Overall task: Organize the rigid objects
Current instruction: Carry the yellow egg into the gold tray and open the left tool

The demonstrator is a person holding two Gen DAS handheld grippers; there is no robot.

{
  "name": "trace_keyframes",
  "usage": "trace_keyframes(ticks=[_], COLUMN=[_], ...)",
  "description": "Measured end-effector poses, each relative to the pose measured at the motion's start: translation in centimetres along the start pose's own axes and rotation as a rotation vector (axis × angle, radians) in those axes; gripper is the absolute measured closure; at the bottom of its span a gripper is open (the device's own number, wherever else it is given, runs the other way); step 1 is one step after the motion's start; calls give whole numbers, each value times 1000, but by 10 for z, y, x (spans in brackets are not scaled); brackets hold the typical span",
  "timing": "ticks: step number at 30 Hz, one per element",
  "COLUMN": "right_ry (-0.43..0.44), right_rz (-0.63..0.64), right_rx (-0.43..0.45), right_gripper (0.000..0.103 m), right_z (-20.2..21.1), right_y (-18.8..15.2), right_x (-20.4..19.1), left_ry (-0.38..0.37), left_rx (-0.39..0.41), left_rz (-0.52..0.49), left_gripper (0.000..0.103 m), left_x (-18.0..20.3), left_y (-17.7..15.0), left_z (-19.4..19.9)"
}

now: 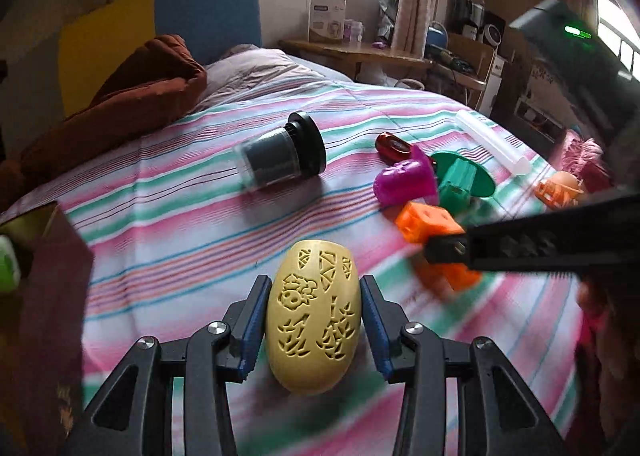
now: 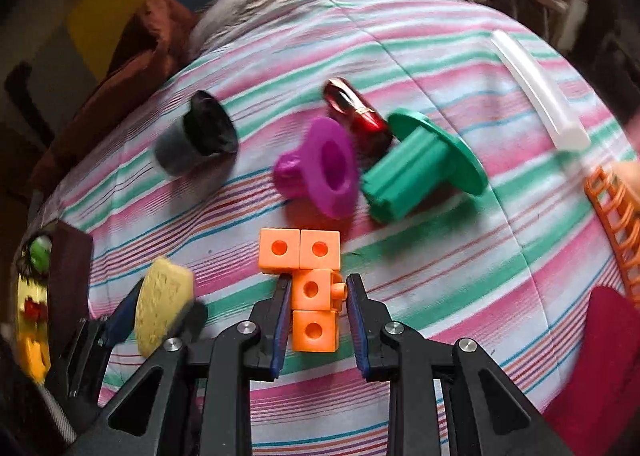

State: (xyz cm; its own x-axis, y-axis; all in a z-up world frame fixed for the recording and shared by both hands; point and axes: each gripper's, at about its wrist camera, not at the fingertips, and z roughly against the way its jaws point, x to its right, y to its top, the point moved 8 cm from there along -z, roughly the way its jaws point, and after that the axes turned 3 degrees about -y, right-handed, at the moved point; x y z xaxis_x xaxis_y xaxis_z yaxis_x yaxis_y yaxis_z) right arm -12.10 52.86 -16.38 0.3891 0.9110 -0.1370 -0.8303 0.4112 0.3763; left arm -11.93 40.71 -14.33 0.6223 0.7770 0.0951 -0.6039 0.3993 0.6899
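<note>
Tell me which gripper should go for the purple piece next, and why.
Neither is free: the left gripper brackets the yellow egg, and the right gripper brackets the orange cube piece. Once emptied, the right is probably better placed, since the purple piece lies just ahead of its fingers.

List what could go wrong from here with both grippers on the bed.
1. The yellow egg is smooth and rounded; the left gripper touches only its flanks, so it might squirt out.
2. The right gripper straddles one cube of the orange block piece, and a side peg faces one finger, so the piece may twist or slip.
3. The two grippers work close together and could bump.
</note>
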Motion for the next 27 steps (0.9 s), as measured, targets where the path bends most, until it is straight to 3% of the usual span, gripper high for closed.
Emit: trace_keyframes(ticks=[13, 19, 27], right_ry=[17, 5, 30], right_rz=[110, 140, 170], right_rx=[23, 29, 49], right_gripper=[76, 76, 76], right_z=[4, 8, 13], right_y=[-1, -6, -7], right_x=[-18, -21, -30], left_ry=[-92, -148, -119], left_rx=[9, 52, 106], left_rz=[99, 141, 164], left_gripper=[58, 58, 58], left_x=[-3, -7, -47], left_y=[-42, -49, -49], left_z=[59, 101, 151])
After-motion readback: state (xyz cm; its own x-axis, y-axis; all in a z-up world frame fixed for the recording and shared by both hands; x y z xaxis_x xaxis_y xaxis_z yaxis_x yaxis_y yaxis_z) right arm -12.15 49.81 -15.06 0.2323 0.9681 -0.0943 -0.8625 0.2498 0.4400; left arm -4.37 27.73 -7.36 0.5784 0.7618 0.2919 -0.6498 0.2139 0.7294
